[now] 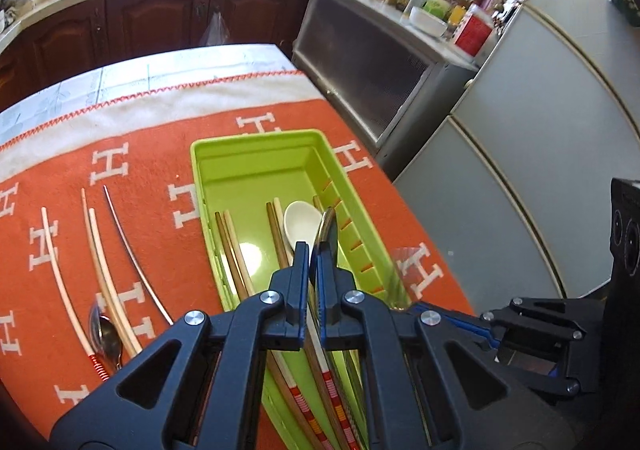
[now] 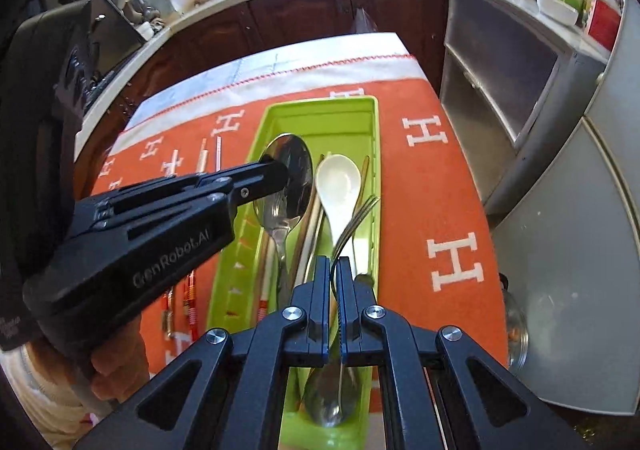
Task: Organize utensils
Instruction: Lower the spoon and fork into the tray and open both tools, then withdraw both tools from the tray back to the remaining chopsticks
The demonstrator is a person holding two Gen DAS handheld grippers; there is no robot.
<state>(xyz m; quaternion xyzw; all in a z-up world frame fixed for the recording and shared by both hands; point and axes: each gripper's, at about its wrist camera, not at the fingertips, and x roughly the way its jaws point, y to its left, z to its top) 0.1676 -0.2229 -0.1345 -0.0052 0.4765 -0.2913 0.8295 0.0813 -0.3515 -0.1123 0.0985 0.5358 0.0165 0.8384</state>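
Left wrist view: the left gripper (image 1: 314, 250) pinches a metal spoon (image 1: 326, 226) edge-on above the green tray (image 1: 256, 146), which rests on the orange cloth (image 1: 152, 154). Right wrist view: the right gripper (image 2: 333, 264) clamps a metal fork (image 2: 356, 218) over the tray's right side, beside the white spoon (image 2: 338, 182). Loose chopsticks (image 1: 96, 250) lie left of the tray.
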